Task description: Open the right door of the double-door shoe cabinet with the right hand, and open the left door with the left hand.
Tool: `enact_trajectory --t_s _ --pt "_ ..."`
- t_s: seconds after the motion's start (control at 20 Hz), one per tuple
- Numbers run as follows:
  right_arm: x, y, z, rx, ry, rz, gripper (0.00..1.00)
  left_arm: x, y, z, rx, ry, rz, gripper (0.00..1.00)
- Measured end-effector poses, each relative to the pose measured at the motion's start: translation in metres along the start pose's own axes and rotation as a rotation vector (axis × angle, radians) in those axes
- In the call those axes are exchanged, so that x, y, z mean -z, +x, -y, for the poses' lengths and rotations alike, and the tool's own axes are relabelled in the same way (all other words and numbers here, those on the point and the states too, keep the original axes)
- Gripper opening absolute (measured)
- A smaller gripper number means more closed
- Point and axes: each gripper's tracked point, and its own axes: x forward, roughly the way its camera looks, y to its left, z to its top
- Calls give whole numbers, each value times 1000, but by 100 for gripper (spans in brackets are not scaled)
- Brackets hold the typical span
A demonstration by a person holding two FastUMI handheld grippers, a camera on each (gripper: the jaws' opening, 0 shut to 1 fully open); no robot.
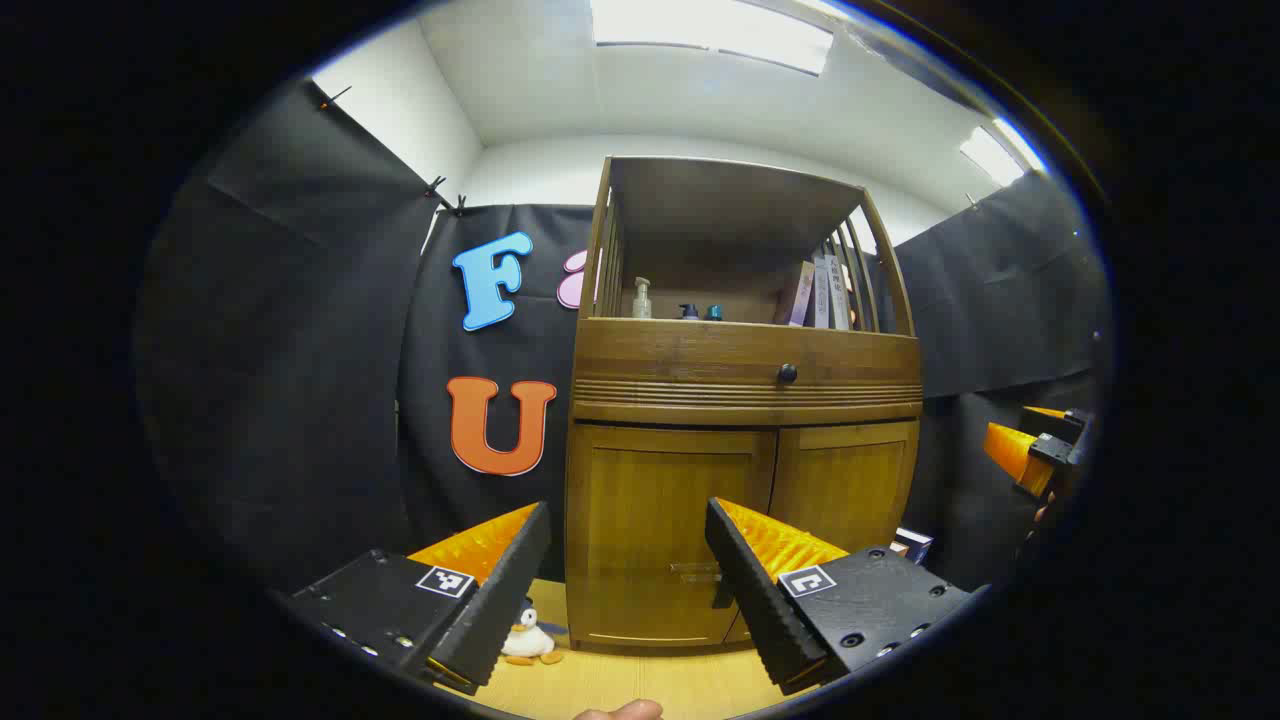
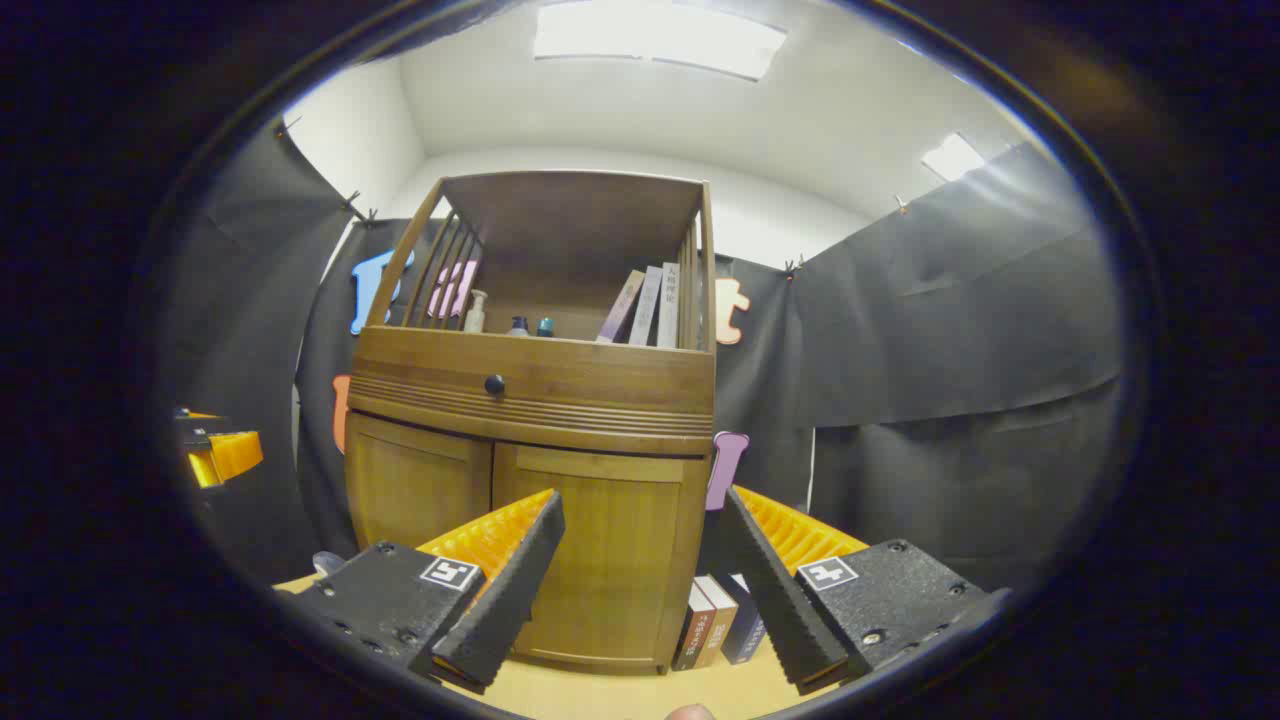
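A wooden shoe cabinet (image 1: pixel 745 390) stands ahead with both lower doors closed. In the left gripper view, the left door (image 1: pixel 665 530) fills the space between my open left gripper (image 1: pixel 625 590), and the right door (image 1: pixel 845 485) lies beyond it. The right gripper (image 1: pixel 1030 450) shows at the far right edge. In the right gripper view, the cabinet (image 2: pixel 540 400) is seen from the right; the right door (image 2: pixel 600 550) stands behind my open right gripper (image 2: pixel 630 590), which holds nothing. The left door (image 2: pixel 415 495) is farther left, and the left gripper (image 2: pixel 220 450) shows at the left edge.
A drawer with a dark knob (image 1: pixel 787 373) sits above the doors. The open shelf holds bottles (image 1: pixel 641 297) and books (image 1: pixel 825 292). A toy duck (image 1: pixel 525 640) lies on the floor left of the cabinet. Books (image 2: pixel 715 620) lean beside its right side.
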Motion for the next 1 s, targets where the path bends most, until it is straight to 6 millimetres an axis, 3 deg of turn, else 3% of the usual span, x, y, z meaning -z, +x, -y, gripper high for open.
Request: enact_trajectory --t_s 0.05,0.2,0.5,0.75,0.8,0.85,1.0 --pt "-1 3 0 -4 -9 6 100 -1 0 2 -1 4 3 95" --pt "-3 7 -7 -37 -4 12 100 -2 1 11 0 16 -2 95" --pt "13 16 -13 -60 32 -38 100 12 8 27 32 37 -50 95" --pt "38 24 -19 -62 68 -123 100 23 12 26 30 36 -70 95" --pt "43 26 -22 -67 74 -138 100 25 12 25 31 33 -72 100" --pt "48 28 -26 -71 78 -152 100 26 12 25 32 32 -75 95" --pt "68 37 -40 -84 78 -183 100 34 16 21 36 40 -95 95"
